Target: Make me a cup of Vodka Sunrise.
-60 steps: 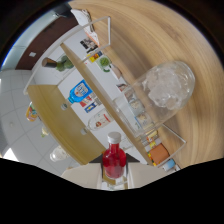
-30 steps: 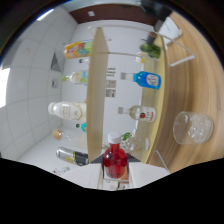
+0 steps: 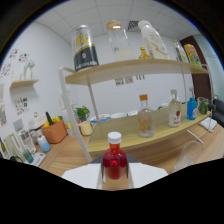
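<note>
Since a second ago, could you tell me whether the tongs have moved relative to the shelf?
Yes. The tongs, holding the red bottle, have rotated: the wooden shelf ran tilted, then vertical, and now lies level and upright ahead.

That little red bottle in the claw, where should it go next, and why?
Probably a small swing toward the empty glass ahead, keeping the bottle upright. The gripper holds the red bottle between its fingers with the white cap on, so it likely cannot pour yet. The glass stands below the lower shelf, off to one side.
</note>
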`<move>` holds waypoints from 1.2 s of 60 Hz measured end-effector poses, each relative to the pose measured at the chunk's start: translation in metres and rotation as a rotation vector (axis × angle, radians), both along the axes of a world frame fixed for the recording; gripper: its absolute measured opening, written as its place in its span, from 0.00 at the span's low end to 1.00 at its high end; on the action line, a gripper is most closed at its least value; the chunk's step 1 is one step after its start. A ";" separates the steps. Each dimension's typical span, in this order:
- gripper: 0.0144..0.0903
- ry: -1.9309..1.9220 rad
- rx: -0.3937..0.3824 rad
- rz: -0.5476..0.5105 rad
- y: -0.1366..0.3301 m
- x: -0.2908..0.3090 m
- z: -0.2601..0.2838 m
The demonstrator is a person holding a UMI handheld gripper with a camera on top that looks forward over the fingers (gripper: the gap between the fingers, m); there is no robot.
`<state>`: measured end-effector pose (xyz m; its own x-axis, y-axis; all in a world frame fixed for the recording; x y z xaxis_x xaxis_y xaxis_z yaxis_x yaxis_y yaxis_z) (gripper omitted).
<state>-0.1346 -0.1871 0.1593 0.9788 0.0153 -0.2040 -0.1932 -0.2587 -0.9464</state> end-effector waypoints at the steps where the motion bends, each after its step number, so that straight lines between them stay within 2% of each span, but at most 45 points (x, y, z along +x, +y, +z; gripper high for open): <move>1: 0.25 -0.014 -0.020 -0.002 0.000 -0.001 -0.011; 11: 0.25 -0.064 -0.169 0.024 -0.003 -0.022 -0.091; 18: 0.25 -0.126 -0.227 0.044 -0.009 -0.026 -0.118; 32: 0.26 -0.176 -0.283 0.067 -0.013 -0.036 -0.136; 46: 0.28 -0.186 -0.304 0.077 -0.024 -0.038 -0.140; 52: 0.32 -0.193 -0.321 0.090 -0.030 -0.037 -0.144; 54: 0.37 -0.196 -0.326 0.095 -0.033 -0.037 -0.143; 58: 0.55 -0.193 -0.320 0.124 -0.038 -0.039 -0.135; 60: 0.85 -0.192 -0.317 0.141 -0.042 -0.040 -0.128; 62: 0.95 -0.189 -0.304 0.154 -0.045 -0.040 -0.117; 72: 0.95 -0.160 -0.207 0.150 -0.069 -0.020 -0.048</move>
<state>-0.1545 -0.2562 0.1113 0.9888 0.1360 -0.0616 0.0086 -0.4640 -0.8858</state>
